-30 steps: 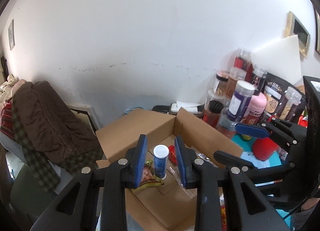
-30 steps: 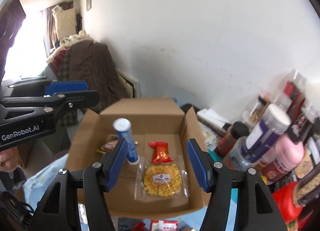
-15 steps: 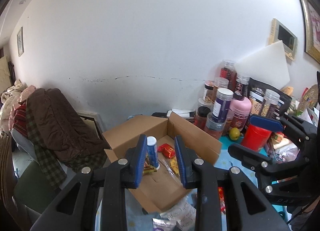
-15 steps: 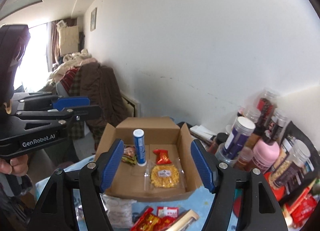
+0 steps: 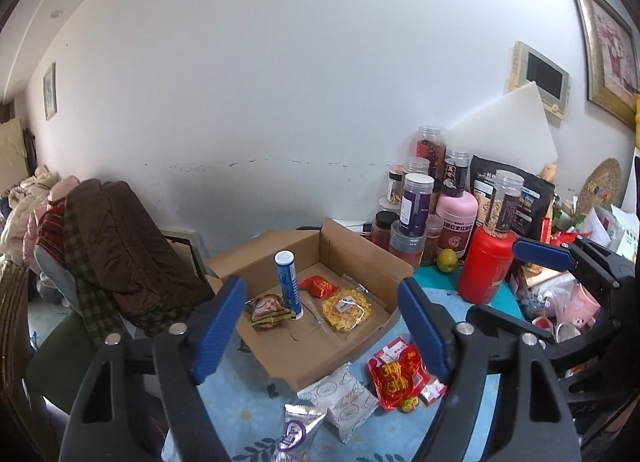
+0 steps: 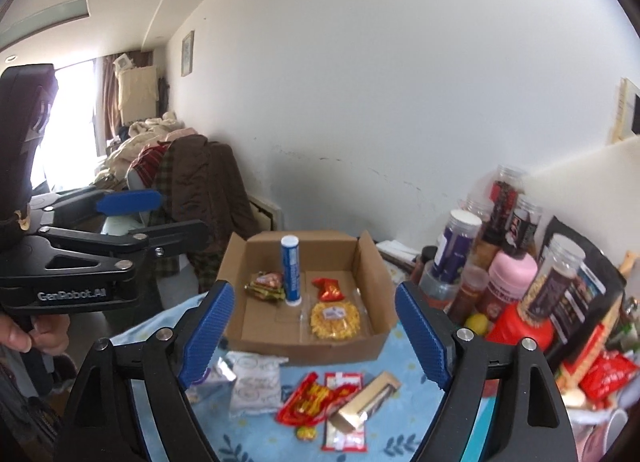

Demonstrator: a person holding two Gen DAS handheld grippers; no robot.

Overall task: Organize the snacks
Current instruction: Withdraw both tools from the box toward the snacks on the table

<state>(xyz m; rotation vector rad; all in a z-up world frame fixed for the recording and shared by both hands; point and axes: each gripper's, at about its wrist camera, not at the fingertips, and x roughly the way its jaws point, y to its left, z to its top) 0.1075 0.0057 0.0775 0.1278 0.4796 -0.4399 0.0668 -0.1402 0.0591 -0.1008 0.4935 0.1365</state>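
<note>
An open cardboard box [image 5: 362, 254] [image 6: 372, 262] sits on the blue tablecloth. In it a blue tube [image 5: 288, 284] [image 6: 291, 270] stands upright, with a green-orange packet [image 5: 268, 308], a small red packet [image 5: 320, 286] and a clear bag of yellow snacks [image 5: 346, 308] [image 6: 336, 320]. In front of the box lie a white packet [image 5: 340, 394] [image 6: 254, 384], a red packet [image 5: 394, 376] [image 6: 312, 402], a silver-purple packet [image 5: 296, 428] and a tan bar [image 6: 366, 406]. My left gripper [image 5: 322, 332] is open and empty, held back above the box's front. My right gripper [image 6: 312, 338] is open and empty above the loose packets.
Jars, a pink bottle [image 5: 456, 218] and a red canister [image 5: 484, 268] crowd the wall side at right. A brown coat on a chair [image 5: 120, 238] stands left of the table. Each gripper shows at the edge of the other's view.
Both grippers pulled back and up from the box. The left gripper opened wide and left the blue tube standing in the box. The loose packets in front came into view.
</note>
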